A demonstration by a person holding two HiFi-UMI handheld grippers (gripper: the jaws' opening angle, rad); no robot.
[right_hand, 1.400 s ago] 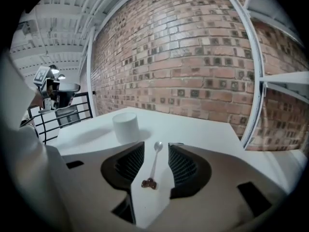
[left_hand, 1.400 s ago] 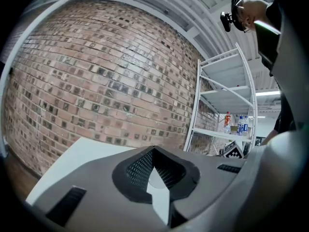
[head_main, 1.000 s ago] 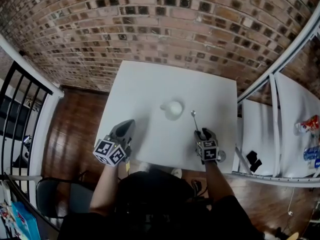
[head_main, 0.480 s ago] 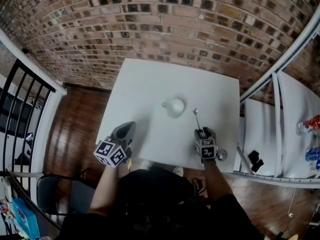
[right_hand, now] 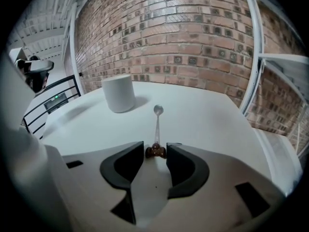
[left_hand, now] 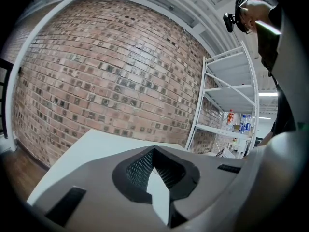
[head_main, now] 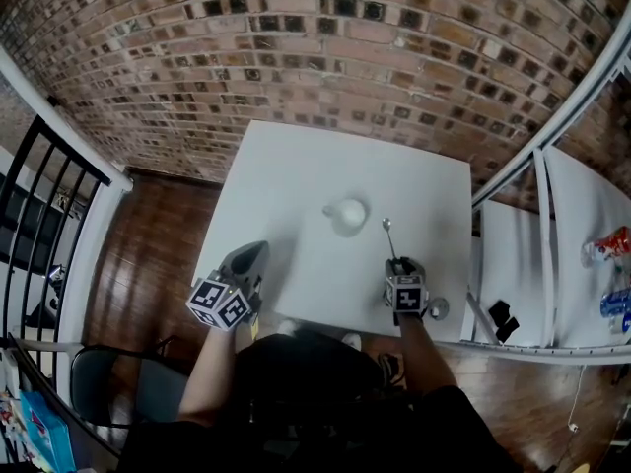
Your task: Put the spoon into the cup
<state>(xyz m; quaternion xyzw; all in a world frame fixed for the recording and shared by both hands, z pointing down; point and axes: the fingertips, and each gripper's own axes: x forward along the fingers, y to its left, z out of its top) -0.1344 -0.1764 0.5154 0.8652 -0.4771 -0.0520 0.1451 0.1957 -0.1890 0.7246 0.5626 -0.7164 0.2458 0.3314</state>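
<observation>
We see little change since a second ago. The spoon (right_hand: 157, 124) lies flat on the white table (head_main: 296, 185) as before, bowl toward the brick wall, just to the right of the white cup (head_main: 347, 214), apart from it. The cup stands upright near the middle of the table, unmoved.

The right gripper (head_main: 397, 262) tilts down at the spoon from the near side. Its fingers have just been closing and stand a little narrower than before. The brown end of the spoon's handle sits between their tips, not yet pinched.

The left gripper (head_main: 257, 250) stays level at the near left edge of the table. Its fingers are closed tip to tip with nothing between them.
</observation>
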